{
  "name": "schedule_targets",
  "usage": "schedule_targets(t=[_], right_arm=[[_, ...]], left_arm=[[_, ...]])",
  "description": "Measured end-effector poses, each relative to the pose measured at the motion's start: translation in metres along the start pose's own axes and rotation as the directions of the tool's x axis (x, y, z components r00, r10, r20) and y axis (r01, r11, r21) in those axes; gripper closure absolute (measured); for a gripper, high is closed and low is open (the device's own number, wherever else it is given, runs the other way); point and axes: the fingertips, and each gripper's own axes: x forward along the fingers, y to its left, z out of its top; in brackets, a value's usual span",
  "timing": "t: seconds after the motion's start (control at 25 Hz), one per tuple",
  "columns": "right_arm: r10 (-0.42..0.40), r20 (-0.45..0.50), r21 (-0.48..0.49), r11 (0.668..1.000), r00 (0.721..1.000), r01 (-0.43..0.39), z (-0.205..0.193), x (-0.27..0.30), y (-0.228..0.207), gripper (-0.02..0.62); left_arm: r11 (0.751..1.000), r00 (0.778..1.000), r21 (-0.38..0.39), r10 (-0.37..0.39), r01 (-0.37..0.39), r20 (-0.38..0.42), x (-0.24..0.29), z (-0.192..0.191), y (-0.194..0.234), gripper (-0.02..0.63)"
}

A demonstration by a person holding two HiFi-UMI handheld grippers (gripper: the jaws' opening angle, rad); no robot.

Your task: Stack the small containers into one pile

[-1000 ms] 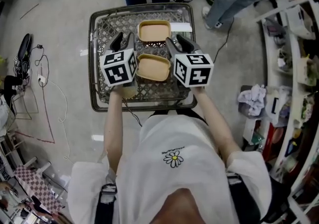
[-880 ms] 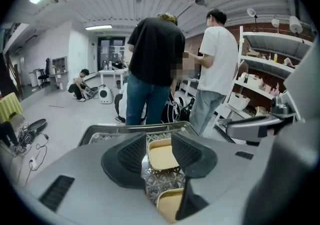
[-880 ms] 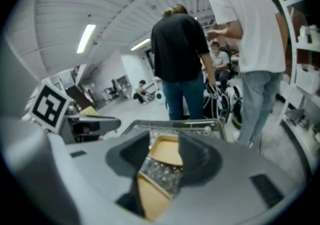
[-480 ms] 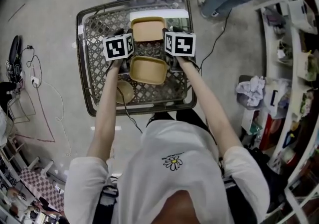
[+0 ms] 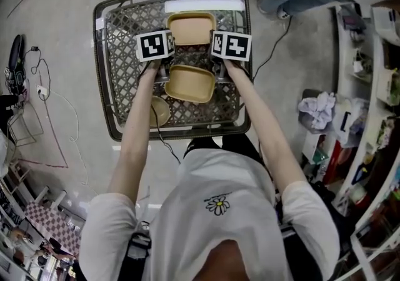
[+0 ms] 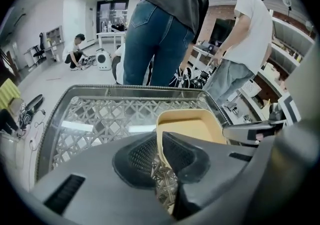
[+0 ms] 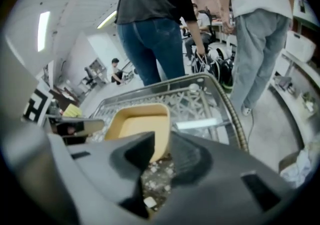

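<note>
Basket: metal lattice basket [image 5: 128, 67] on the floor in front of the person, seen from above in the head view.
Near container: tan, rectangular, open side up [image 5: 189, 84], on the basket's lattice about mid-basket, between the two grippers.
Far container: same tan rectangular kind [image 5: 190, 27], also on the lattice, just beyond the near container; the two are apart, not stacked.
Round bowl: small and tan [image 5: 160, 111], on the lattice to the near-left of the near container, partly under the person's left forearm.
Left gripper: [image 6: 159, 151] pointing steeply down at the near container's left side. Jaws have just been closing and are now pinched on that container's left wall, one pad inside, one outside.
Right gripper: [image 7: 161, 151] pointing steeply down at the near container's right side. Jaws have just been closing and straddle the right wall, one inside, one outside; some space still shows between the pads, so no firm pinch.
Background: two standing people [image 6: 160, 34] just beyond the basket's far rim.
</note>
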Motion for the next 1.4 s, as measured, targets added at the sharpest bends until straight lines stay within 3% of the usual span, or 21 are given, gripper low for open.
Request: schedule_targets(t=[0.36, 0.64, 0.88, 0.96, 1.04, 1.08, 1.2, 1.32, 1.4], right_arm=[[-0.024, -0.044, 0.014, 1.0, 0.999, 0.025, -0.006, 0.008, -0.006, 0.545], [-0.029, -0.03, 0.028, 0.999, 0.999, 0.029, -0.003, 0.005, -0.01, 0.552], [-0.034, -0.026, 0.028, 0.999, 0.999, 0.035, -0.003, 0.004, -0.011, 0.552], [-0.035, -0.024, 0.035, 0.999, 0.999, 0.036, -0.003, 0.004, -0.011, 0.552], [-0.031, -0.022, 0.042, 0.999, 0.999, 0.032, -0.003, 0.004, -0.012, 0.552], [-0.03, -0.021, 0.043, 0.999, 0.999, 0.031, -0.003, 0.005, -0.012, 0.552], [-0.031, -0.02, 0.036, 0.999, 0.999, 0.032, -0.004, 0.006, -0.013, 0.552], [-0.027, -0.024, 0.027, 0.999, 0.999, 0.028, -0.003, 0.005, -0.01, 0.552], [-0.023, -0.027, 0.023, 0.999, 0.999, 0.024, -0.003, 0.005, -0.009, 0.552]], left_arm=[[0.999, 1.0, -0.034, -0.016, 0.015, -0.024, 0.008, -0.008, 0.001, 0.581], [0.997, 0.999, -0.072, -0.037, 0.036, -0.013, 0.006, -0.012, 0.0, 0.583], [0.996, 0.996, -0.071, 0.05, -0.055, -0.07, 0.011, -0.022, 0.013, 0.58], [0.995, 0.998, -0.093, 0.02, -0.026, -0.061, 0.01, -0.02, 0.013, 0.56], [0.989, 0.998, -0.149, -0.034, 0.026, -0.049, 0.006, -0.017, 0.011, 0.478], [0.984, 0.997, -0.172, -0.059, 0.05, -0.05, 0.005, -0.017, 0.009, 0.477], [0.978, 0.991, -0.189, -0.105, 0.087, -0.087, 0.011, -0.024, 0.0, 0.479], [0.971, 0.988, -0.221, -0.116, 0.092, -0.097, 0.016, -0.029, -0.003, 0.553], [0.962, 0.989, -0.256, -0.12, 0.095, -0.082, 0.016, -0.028, -0.002, 0.568]])
